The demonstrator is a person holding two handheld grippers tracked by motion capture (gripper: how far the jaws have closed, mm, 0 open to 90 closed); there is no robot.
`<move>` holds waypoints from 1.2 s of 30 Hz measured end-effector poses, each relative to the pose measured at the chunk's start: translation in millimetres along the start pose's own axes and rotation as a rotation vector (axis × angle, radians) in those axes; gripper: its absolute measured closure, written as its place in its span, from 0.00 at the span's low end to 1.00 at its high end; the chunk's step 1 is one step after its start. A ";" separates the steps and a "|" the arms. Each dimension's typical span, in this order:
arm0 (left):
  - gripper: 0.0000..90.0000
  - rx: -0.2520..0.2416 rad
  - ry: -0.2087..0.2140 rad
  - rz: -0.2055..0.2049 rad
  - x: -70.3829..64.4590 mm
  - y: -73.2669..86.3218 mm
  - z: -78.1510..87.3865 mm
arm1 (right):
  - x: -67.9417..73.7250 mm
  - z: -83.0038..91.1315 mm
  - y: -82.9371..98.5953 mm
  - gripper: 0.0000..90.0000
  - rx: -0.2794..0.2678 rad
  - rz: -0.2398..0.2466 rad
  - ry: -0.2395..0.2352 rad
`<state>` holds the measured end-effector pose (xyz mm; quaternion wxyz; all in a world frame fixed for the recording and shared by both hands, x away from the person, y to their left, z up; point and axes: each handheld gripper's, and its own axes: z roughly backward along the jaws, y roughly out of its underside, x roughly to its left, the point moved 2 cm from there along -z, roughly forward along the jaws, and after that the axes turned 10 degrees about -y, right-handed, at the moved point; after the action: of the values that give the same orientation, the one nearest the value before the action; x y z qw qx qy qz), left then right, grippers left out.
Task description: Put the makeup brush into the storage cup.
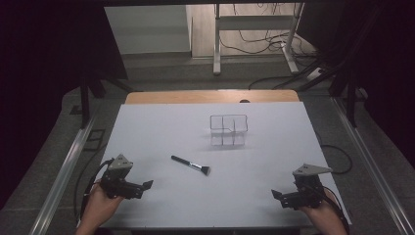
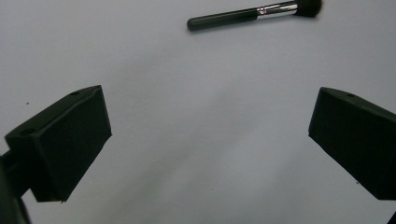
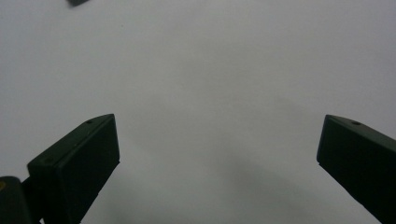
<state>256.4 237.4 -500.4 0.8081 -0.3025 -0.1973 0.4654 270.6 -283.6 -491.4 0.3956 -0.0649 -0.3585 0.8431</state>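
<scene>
Resting near the near edge of the white table (image 1: 161,127), my two claws sit well apart, one toward each near corner. My left claw (image 1: 147,185) is by the near left corner, its jaws spread wide with nothing between them; in the left gripper view that left claw (image 2: 210,140) frames only bare white surface. My right claw (image 1: 275,195) is by the near right corner, jaws likewise spread wide and empty, and in the right gripper view the right claw (image 3: 217,154) looks out over plain table.

Farther in, around the middle of the table and somewhat nearer my left claw, lies the makeup brush (image 1: 191,166), flat on the surface, its dark handle pointing toward the far left and its bristles toward the near right. In the left gripper view the makeup brush (image 2: 254,14) lies beyond my jaws, apart from them.

Beyond it, toward the far edge and slightly right of centre, stands a clear divided organizer (image 1: 228,129), well apart from the brush.
</scene>
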 end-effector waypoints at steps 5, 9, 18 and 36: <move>0.00 -0.006 0.005 -0.016 -1.2 -4.0 -3.9 | -0.5 -0.5 0.2 0.00 0.005 -0.007 -0.002; 0.00 -0.008 0.013 -0.023 -1.8 -6.1 -5.7 | -0.5 -0.3 0.0 0.00 0.002 -0.006 0.000; 0.00 -0.005 0.037 -0.044 -4.3 -16.4 -11.1 | 0.7 -0.6 -0.6 0.00 0.003 0.001 0.003; 0.00 0.040 0.035 -0.107 -9.8 -38.0 -27.1 | 1.9 -0.8 -0.5 0.00 0.022 0.006 0.008</move>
<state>291.9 206.0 -495.3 0.8410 -0.2834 -0.1895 0.4201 269.9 -281.6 -491.3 0.3950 -0.0650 -0.3476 0.8479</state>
